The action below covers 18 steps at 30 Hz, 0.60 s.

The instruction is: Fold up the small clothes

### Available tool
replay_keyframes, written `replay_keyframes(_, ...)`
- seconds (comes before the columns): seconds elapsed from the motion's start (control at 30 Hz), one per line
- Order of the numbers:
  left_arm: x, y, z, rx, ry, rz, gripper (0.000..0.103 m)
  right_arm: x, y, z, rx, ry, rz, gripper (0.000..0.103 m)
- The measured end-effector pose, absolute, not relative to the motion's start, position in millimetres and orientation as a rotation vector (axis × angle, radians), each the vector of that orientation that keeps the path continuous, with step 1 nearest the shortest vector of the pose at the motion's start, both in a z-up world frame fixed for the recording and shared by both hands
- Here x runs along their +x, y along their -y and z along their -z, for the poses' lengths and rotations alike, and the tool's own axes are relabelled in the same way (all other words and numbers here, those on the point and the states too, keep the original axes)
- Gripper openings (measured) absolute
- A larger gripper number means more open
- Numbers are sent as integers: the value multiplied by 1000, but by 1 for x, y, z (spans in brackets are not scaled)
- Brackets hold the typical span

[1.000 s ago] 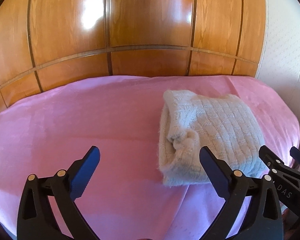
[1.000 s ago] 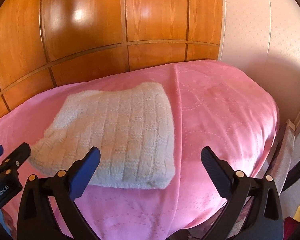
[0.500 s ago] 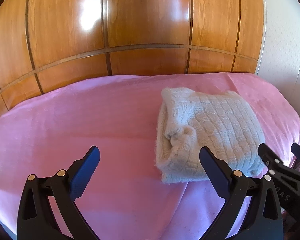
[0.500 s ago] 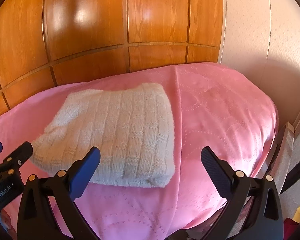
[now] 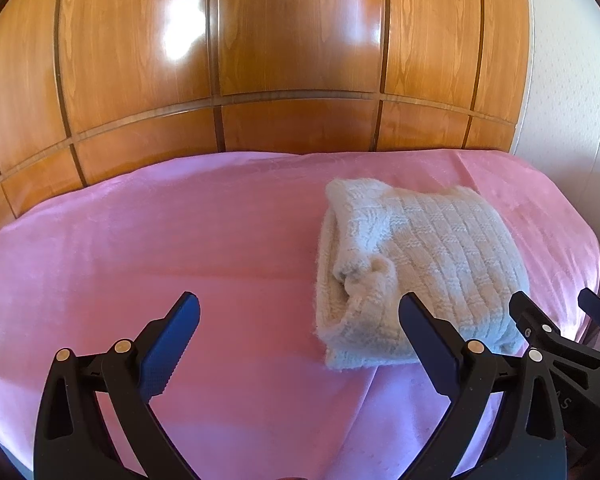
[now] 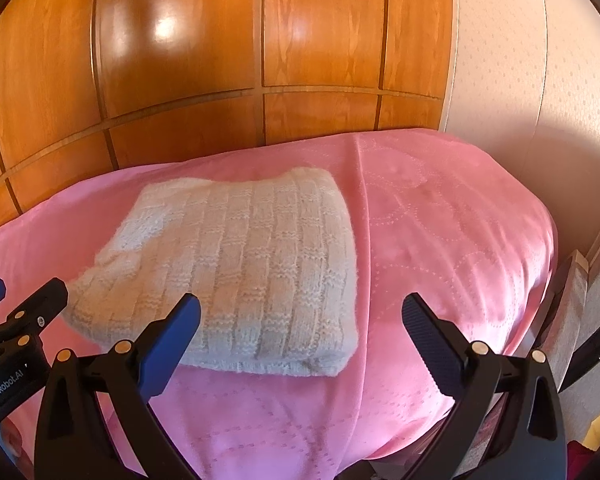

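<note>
Just ahead of right tool (image 6: 300,332): folded sweater (image 6: 236,268)

The folded sweater (image 5: 420,264) lies on the bedspread (image 5: 160,240), before the wooden panelling (image 5: 292,40).

Glossy wooden panelling (image 5: 292,52) behind a pink-covered bed (image 5: 180,240), pale textured wall (image 6: 540,80) alongside.

The pink bedspread (image 5: 140,248) lies bare to the left of the folded white knit (image 5: 416,268), giving broad free room there. Behind, the wooden panel wall (image 5: 292,60) closes off the far edge. On the right, a narrower bare strip runs between the knit and the white wall (image 6: 540,80).
</note>
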State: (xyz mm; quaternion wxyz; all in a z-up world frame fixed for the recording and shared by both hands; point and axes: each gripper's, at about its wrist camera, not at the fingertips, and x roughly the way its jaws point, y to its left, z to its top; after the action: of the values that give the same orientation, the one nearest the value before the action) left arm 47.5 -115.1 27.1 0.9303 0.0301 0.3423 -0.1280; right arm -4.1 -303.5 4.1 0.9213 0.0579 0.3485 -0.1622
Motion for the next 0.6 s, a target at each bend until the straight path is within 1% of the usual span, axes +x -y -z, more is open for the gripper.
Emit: replay_keyframes(0.6, 34, 122, -35, 73, -679, 275, 99, -6, 308, -9, 132, -692, 326, 101)
